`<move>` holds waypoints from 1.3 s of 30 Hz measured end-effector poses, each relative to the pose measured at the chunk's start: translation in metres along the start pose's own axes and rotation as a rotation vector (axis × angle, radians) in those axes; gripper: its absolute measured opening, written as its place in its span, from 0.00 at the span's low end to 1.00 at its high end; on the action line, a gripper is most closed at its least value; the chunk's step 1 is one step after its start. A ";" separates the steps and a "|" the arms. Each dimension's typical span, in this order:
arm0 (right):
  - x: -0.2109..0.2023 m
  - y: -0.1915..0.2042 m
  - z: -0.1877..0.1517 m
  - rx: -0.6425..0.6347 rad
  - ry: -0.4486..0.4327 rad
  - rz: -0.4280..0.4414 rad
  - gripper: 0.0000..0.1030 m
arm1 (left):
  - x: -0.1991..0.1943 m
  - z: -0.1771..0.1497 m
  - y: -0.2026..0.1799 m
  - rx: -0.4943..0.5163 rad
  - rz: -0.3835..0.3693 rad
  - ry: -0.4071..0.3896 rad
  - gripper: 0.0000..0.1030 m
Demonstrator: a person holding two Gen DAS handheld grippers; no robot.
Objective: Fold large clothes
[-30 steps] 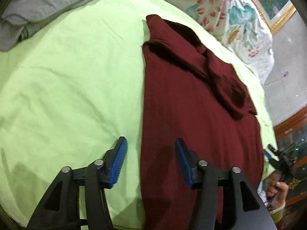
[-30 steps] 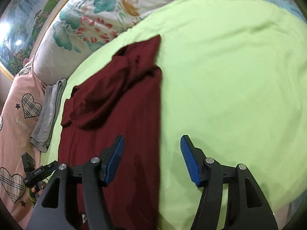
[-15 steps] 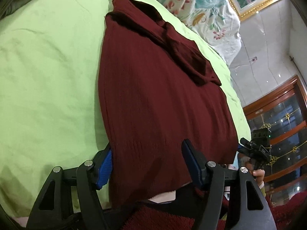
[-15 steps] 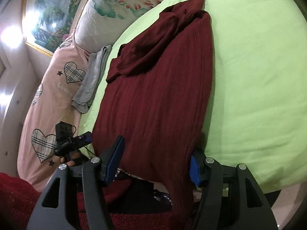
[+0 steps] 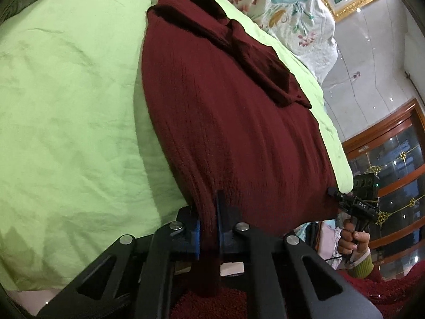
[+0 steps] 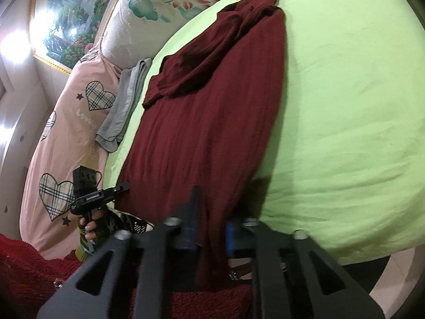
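Note:
A dark red knit sweater [image 5: 225,111] lies lengthwise on the light green bed [image 5: 66,106], sleeves folded across its far end, its hem hanging over the near bed edge. My left gripper [image 5: 209,228] is shut on the hem's left corner. In the right wrist view the sweater [image 6: 207,122] runs away from me and my right gripper [image 6: 212,226] is closed on the hem's right corner. Each gripper shows in the other's view, the right gripper at the right side of the left wrist view [image 5: 356,204] and the left gripper at the left of the right wrist view [image 6: 93,196].
A floral pillow [image 6: 170,2] and a pink heart-print quilt [image 6: 66,122] lie at the bed's head and side. A folded grey cloth [image 6: 124,106] rests by the quilt. A wood and glass cabinet [image 5: 393,159] stands to the right. Red fabric [image 6: 24,271] lies below me.
Both grippers dropped to the near bed edge and closed on the sweater's hem corners; a second ago they were open above the sweater.

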State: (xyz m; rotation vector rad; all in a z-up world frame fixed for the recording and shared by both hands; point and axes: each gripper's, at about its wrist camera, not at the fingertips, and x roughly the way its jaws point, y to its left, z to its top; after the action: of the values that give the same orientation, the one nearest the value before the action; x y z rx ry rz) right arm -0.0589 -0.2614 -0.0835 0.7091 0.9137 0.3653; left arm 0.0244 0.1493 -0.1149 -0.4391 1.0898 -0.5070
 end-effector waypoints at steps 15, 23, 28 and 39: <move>-0.037 0.035 0.061 -0.038 -0.240 0.181 0.05 | -0.056 0.064 -0.053 0.039 -0.069 -0.260 0.03; -0.034 0.038 0.158 -0.042 -0.341 0.110 0.05 | -0.056 0.168 -0.066 0.026 -0.065 -0.409 0.03; -0.001 0.009 0.230 0.049 -0.345 0.002 0.05 | -0.007 0.245 -0.044 -0.045 -0.015 -0.396 0.03; 0.088 -0.056 0.288 0.159 -0.223 -0.189 0.05 | 0.096 0.311 0.020 -0.150 0.142 -0.271 0.03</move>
State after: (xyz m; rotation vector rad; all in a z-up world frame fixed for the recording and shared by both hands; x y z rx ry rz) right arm 0.2272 -0.3672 -0.0562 0.7848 0.7955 0.0445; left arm 0.3476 0.1366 -0.0717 -0.5403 0.8918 -0.2325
